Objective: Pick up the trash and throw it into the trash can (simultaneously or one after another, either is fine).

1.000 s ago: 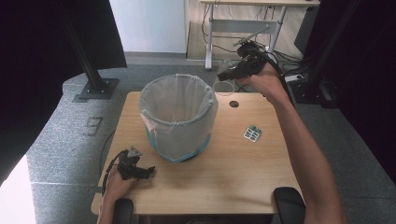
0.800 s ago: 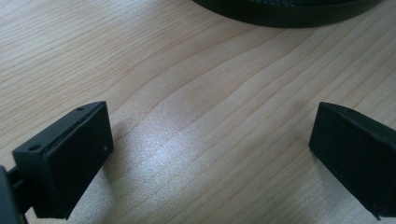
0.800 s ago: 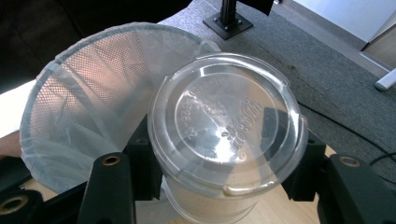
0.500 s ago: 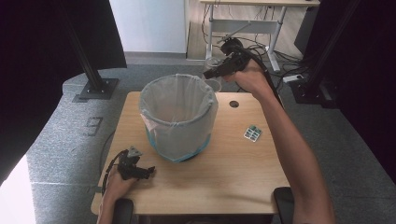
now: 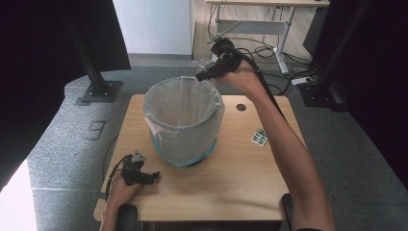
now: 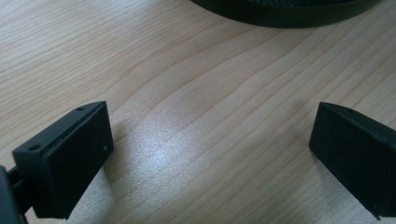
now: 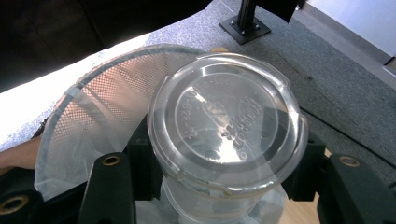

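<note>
A mesh waste bin (image 5: 183, 120) lined with a clear bag stands in the middle of the wooden table (image 5: 231, 178). My right gripper (image 5: 204, 74) hangs over the bin's far rim, shut on a clear plastic cup (image 7: 226, 135) whose base faces the camera in the right gripper view, with the bin (image 7: 93, 116) behind it. The cup (image 5: 206, 63) shows faintly in the high view. My left gripper (image 5: 151, 177) rests on the table near its front left corner, open with bare wood between its fingers (image 6: 70, 158).
A small puzzle cube (image 5: 259, 137) lies on the table to the right of the bin. A round cable hole (image 5: 241, 107) sits near the far right edge. Black stands and a desk with cables are on the floor beyond the table.
My right gripper has carried the cup leftward from beyond the table's far right side to above the bin's far rim. The left gripper has stayed put.
</note>
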Demonstrator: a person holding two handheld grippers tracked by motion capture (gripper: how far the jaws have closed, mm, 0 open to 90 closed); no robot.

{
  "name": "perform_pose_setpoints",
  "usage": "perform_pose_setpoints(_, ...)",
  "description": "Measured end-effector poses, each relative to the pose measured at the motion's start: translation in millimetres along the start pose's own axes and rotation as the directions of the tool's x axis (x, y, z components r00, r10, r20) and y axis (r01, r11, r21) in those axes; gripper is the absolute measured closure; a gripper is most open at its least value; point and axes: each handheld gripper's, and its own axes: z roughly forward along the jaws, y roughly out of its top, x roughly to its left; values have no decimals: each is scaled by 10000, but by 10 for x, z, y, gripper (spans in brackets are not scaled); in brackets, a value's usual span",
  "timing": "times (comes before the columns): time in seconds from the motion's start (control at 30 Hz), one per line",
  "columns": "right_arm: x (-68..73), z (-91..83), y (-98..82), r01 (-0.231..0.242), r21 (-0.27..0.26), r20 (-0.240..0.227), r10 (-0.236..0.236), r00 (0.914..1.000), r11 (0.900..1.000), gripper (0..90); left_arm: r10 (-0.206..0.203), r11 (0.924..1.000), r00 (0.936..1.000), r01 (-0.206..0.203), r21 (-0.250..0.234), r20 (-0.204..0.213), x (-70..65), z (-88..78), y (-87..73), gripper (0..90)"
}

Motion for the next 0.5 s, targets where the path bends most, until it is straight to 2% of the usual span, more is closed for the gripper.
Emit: perform_pose_setpoints(0.5,235,396,180,436,187,-439,-428,9981,9989,420,30,10000,10000,-30,-2,27,-2,4,3,0)
